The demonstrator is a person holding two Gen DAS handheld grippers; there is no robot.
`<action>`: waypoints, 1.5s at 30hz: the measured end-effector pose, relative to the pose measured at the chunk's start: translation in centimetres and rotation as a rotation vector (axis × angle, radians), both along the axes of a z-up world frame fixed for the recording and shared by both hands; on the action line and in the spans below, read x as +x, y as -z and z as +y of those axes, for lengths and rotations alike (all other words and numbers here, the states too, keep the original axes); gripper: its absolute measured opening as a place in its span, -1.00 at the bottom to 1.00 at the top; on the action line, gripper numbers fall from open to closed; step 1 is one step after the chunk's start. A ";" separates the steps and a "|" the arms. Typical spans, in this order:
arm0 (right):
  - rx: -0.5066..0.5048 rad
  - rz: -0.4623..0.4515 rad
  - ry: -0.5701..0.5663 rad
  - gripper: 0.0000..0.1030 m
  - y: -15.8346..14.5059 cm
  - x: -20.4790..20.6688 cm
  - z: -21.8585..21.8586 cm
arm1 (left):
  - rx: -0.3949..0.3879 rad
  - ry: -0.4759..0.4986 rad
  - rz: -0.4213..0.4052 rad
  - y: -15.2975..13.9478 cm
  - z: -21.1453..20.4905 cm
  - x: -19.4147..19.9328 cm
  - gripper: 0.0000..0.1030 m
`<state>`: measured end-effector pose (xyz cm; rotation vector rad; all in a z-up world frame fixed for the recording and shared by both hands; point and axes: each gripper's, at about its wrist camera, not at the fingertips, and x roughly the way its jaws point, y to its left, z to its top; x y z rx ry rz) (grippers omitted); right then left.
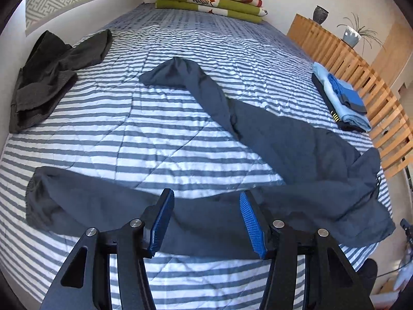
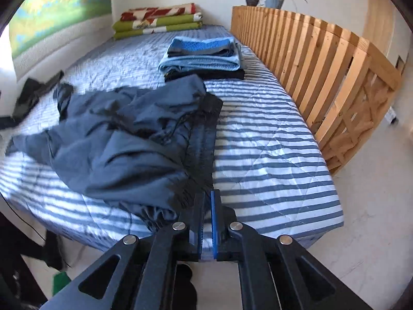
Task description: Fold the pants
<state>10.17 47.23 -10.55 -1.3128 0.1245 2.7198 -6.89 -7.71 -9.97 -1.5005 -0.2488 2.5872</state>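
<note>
Pants point(image 1: 278, 139): dark blue, spread unfolded across the near half of the bed point(image 1: 160, 118), one leg along its near edge.
Left gripper point(image 1: 205, 201): fingers spread wide above that near leg, holding nothing.
Right gripper point(image 2: 207, 201): fingers pressed together, pinching the waistband at the bed's near edge.
Folded clothes point(image 2: 204, 56): stacked by the slatted rail point(image 2: 309, 59).

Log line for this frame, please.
phase: spreading | left claw: open above pants | right claw: shut on pants waistband | pants: unfolded, legs apart on bed
</note>
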 end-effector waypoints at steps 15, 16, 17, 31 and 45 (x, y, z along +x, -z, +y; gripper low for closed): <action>-0.172 -0.130 0.140 -0.41 5.5 -22.7 2.6 | 0.097 -0.211 -0.182 7.5 3.9 -19.3 0.42; -0.194 -0.156 0.155 -0.40 6.5 -23.7 2.9 | 0.090 -0.228 -0.201 8.3 3.8 -20.3 0.42; -0.211 -0.174 0.164 -0.40 7.2 -24.6 3.1 | 0.094 -0.248 -0.218 9.1 3.6 -21.2 0.42; -0.069 -0.035 0.108 -0.98 2.0 -26.0 0.9 | 0.190 -0.280 0.052 0.9 -3.7 -19.7 -0.90; -0.014 -0.031 0.018 -0.98 1.8 -14.3 -1.6 | 0.181 -0.294 0.028 1.1 -14.4 1.6 -0.89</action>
